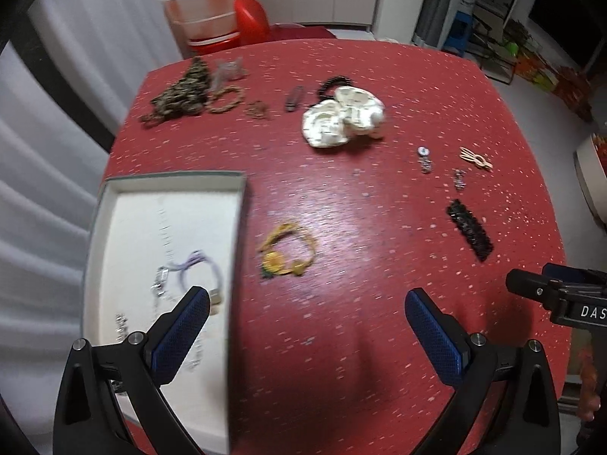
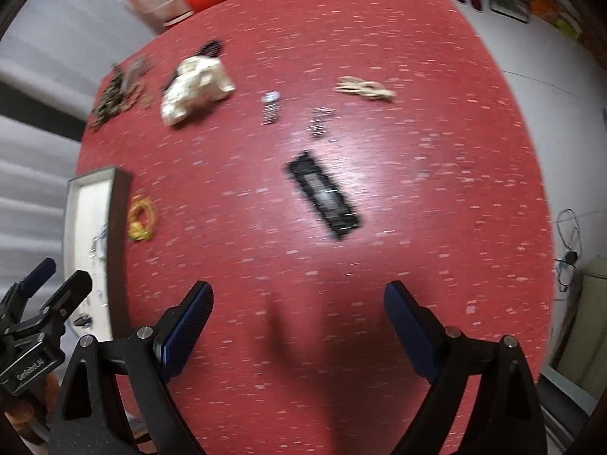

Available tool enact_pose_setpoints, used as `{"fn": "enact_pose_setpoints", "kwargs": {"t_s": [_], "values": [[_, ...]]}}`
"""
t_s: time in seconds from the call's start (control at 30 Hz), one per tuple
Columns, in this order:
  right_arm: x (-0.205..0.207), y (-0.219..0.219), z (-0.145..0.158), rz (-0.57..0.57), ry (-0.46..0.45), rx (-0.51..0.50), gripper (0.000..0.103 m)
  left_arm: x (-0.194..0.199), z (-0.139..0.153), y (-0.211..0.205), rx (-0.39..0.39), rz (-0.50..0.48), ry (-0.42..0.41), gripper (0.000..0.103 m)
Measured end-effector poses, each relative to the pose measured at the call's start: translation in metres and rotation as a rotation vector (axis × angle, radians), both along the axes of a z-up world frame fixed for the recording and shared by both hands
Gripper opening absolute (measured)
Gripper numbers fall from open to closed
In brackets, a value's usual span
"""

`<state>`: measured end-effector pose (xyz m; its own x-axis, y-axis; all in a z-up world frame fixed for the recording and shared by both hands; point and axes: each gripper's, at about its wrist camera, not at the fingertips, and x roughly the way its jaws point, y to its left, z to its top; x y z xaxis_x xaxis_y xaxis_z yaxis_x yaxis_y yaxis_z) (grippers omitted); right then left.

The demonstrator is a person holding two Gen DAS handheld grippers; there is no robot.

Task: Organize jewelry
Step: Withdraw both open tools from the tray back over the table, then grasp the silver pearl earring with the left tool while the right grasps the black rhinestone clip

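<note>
A shallow white box (image 1: 114, 204) lies at the table's left and holds a purple bracelet (image 1: 201, 269) and silver chains. It also shows in the right wrist view (image 2: 72, 204). A yellow bracelet (image 1: 286, 252) lies just right of the box and appears in the right wrist view (image 2: 142, 218). A black hair clip (image 1: 470, 229) lies further right, seen too in the right wrist view (image 2: 322, 195). My left gripper (image 1: 307, 303) is open and empty above the table in front of the yellow bracelet. My right gripper (image 2: 299, 299) is open and empty in front of the black clip.
A white scrunchie (image 1: 343, 117), a gold hair clip (image 1: 476, 157), two small silver earrings (image 1: 425, 157), a black bead bracelet (image 1: 332, 83), a beige bracelet (image 1: 227, 100) and a dark chain pile (image 1: 180, 93) lie on the red table (image 1: 379, 341). A clear tub (image 1: 208, 15) stands behind.
</note>
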<state>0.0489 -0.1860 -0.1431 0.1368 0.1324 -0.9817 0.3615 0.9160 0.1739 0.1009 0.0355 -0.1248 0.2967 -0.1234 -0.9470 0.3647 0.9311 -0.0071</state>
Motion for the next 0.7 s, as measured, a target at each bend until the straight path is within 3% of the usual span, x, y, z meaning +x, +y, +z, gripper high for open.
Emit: {"fn": "enact_pose_setpoints", "kwargs": {"t_s": [0.4, 0.63, 0.67, 0.7], "values": [[0.000, -0.019, -0.022, 0.067, -0.007, -0.058, 0.093, 0.033, -0.027, -0.065, -0.020, -0.010, 0.016, 0.103], [0.008, -0.019, -0.033, 0.112, -0.047, -0.095, 0.093, 0.059, -0.046, -0.101, -0.043, -0.026, 0.010, 0.096], [0.009, -0.020, -0.035, 0.111, -0.052, -0.092, 0.093, 0.063, -0.049, -0.107, -0.047, -0.033, 0.008, 0.087], [0.009, -0.020, -0.037, 0.111, -0.056, -0.092, 0.093, 0.065, -0.051, -0.112, -0.046, -0.040, 0.011, 0.083]]}}
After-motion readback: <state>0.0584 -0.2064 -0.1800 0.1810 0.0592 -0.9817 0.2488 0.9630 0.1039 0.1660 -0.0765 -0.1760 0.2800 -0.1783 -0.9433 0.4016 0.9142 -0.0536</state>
